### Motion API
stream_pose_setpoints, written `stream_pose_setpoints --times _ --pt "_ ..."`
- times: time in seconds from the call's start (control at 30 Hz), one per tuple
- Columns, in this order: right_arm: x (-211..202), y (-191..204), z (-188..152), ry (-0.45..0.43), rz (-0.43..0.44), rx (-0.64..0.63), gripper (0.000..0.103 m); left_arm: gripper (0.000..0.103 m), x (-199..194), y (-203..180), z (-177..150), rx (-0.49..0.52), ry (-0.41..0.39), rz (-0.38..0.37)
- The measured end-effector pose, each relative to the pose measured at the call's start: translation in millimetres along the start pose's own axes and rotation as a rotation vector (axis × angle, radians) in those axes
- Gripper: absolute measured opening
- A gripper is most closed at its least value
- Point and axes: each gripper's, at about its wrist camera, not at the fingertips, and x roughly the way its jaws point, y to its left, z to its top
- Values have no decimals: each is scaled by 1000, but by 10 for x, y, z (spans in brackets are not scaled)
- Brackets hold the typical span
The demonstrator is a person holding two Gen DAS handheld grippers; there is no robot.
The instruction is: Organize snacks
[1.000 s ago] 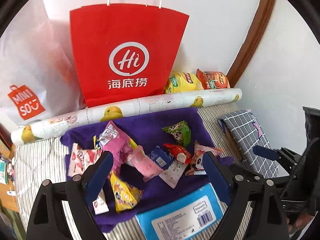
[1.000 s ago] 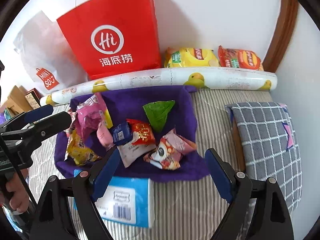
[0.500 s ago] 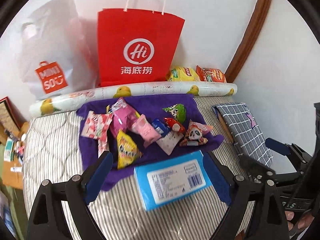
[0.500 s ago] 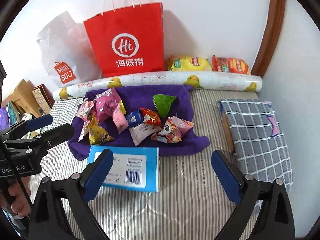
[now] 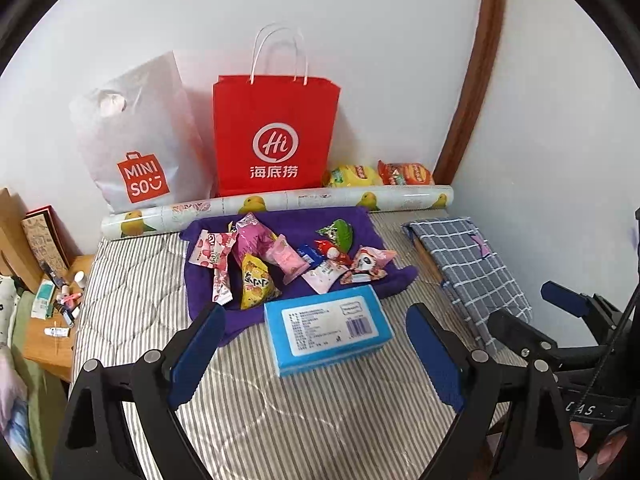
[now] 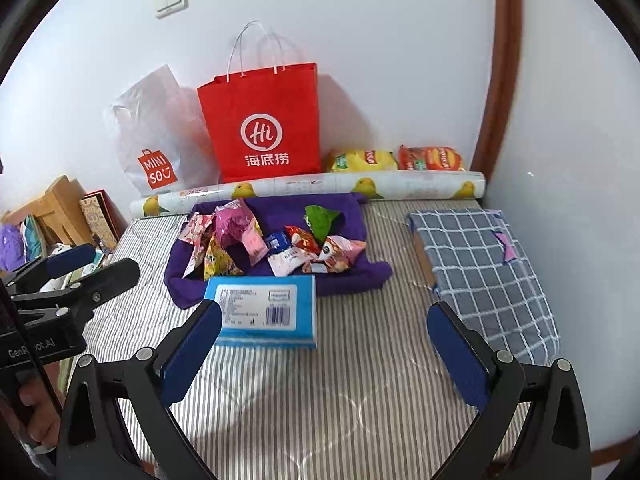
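Observation:
Several small snack packets lie heaped on a purple towel point(image 5: 288, 218) point(image 6: 288, 206) on the striped bed: a pink one point(image 5: 252, 236), a yellow one point(image 5: 256, 284), a green one point(image 5: 340, 234). In front of the towel sits a blue tissue box point(image 5: 328, 328) point(image 6: 264, 306). Two chip bags, yellow point(image 5: 352, 174) and orange point(image 5: 406, 172), rest against the wall. My left gripper point(image 5: 315, 310) hovers open and empty, well short of the box. To its right, my right gripper point(image 6: 325, 307) has jaws still opening, with nothing between them.
A red paper bag point(image 5: 276, 136) and a white plastic bag point(image 5: 140, 140) lean on the wall behind a duck-print roll point(image 5: 280, 204). A grey checked cushion point(image 6: 484, 272) lies at the right. A cluttered wooden bedside table point(image 5: 48, 320) stands left of the bed.
Both grippers have pulled back and up from the snacks, so the towel and box look smaller and farther. The right gripper's jaws have spread wider.

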Motion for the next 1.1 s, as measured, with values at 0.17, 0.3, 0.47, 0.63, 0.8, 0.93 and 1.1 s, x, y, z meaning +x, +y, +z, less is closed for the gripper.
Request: stream_pose_setpoints --times 0.17,0.3,0.47,0.63,0.8,0.93,1.1 --pt "-264 12 -169 -28 23 -7 101 92 -203 -97 -149 22 -25 27" --pt "-426 44 -258 -57 -9 -25 101 92 -316 -150 -218 26 -45 33" --pt "-544 5 -310 -80 -9 -7 101 92 -429 -205 -285 34 -67 58" --pt "-604 -32 -377 -88 -6 14 101 92 -496 -217 -307 34 -76 68" --pt "-613 -50 -411 -87 -6 23 101 92 -554 -241 -322 35 -86 79" --pt "-613 -62 -418 -88 -3 27 101 92 -571 -242 -316 34 -88 78" --pt "-633 -71 -429 -92 -1 32 101 92 -585 -245 -314 36 -91 78"
